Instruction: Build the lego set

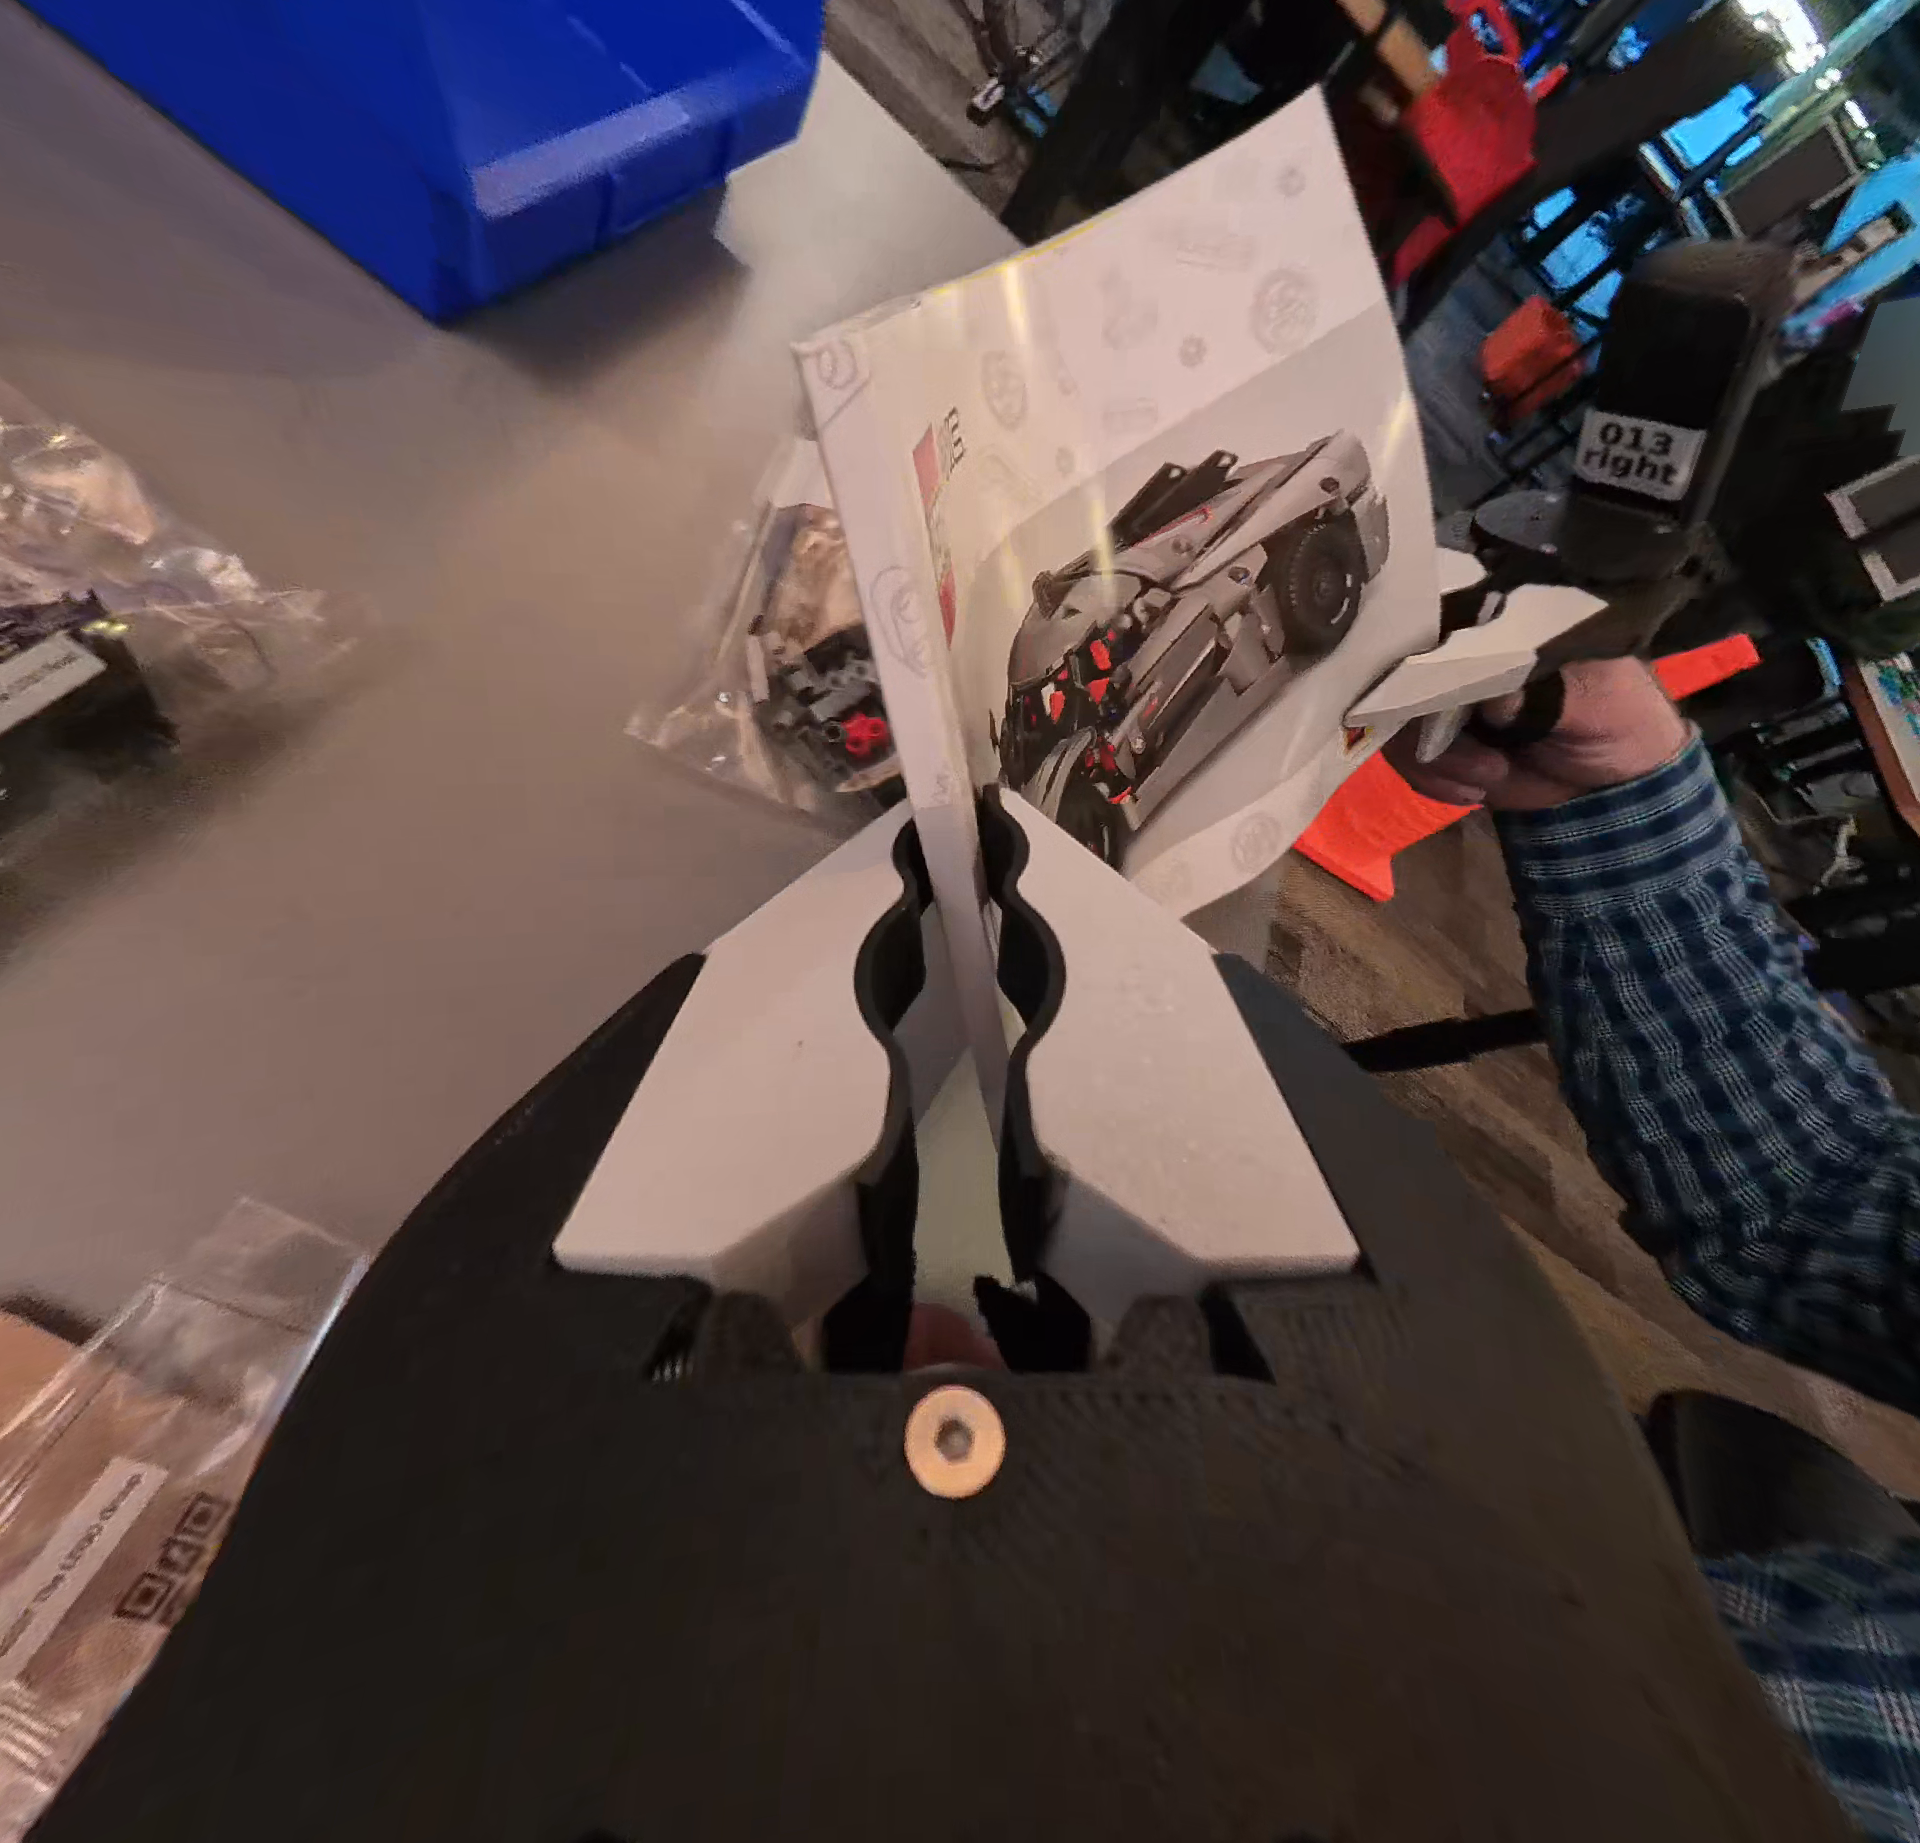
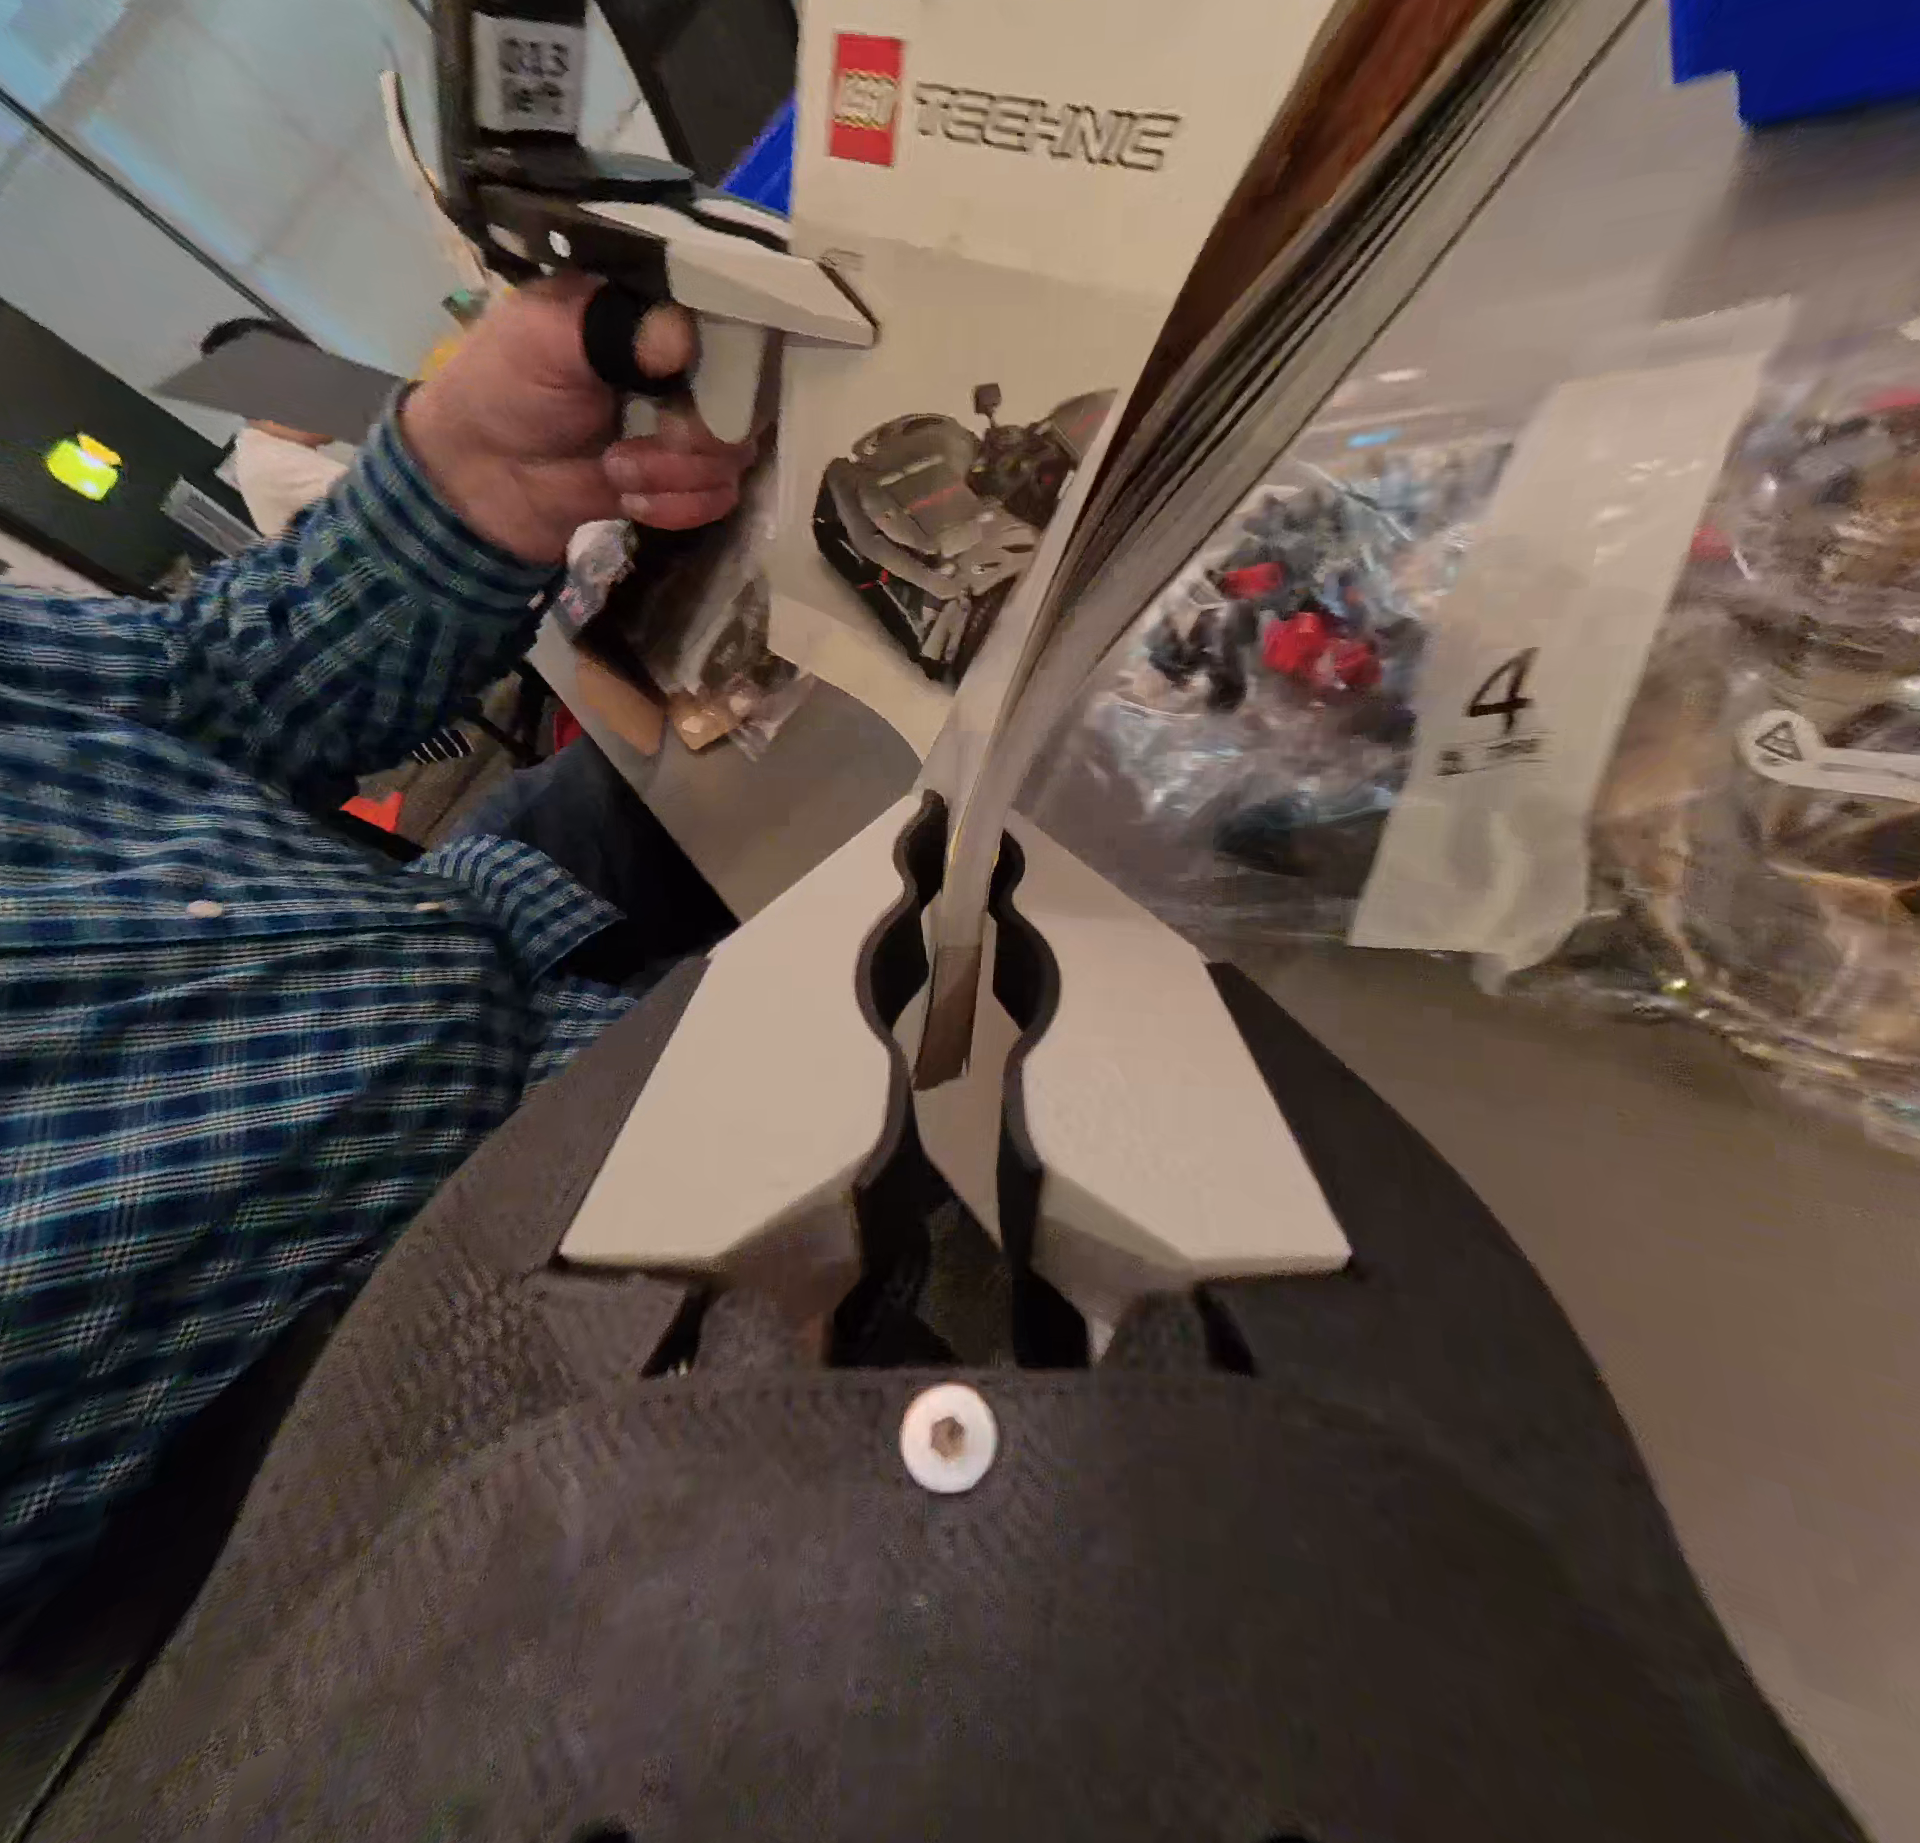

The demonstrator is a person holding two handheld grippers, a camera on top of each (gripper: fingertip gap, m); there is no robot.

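A white instruction booklet (image 1: 1143, 505) with a grey car on its cover is held up above the table by both grippers. My left gripper (image 1: 961, 817) is shut on the booklet's near edge. My right gripper (image 1: 1371, 718) shows at the right, pinching the far edge. In the right wrist view my right gripper (image 2: 961, 817) is shut on a curved stack of pages (image 2: 1247, 391). The cover (image 2: 997, 266) stands apart behind them. The left gripper (image 2: 852, 323) clamps that cover's left edge. Clear bags of Lego parts (image 2: 1299, 630) lie on the table.
A blue bin (image 1: 468, 79) stands at the far left of the grey table (image 1: 468, 754). Parts bags (image 1: 800, 671) lie under the booklet, at the left (image 1: 104, 567) and at the near left (image 1: 125, 1481). An orange object (image 1: 1371, 827) sits on the floor past the table edge. My right fingertips sit around 20 cm from my left ones.
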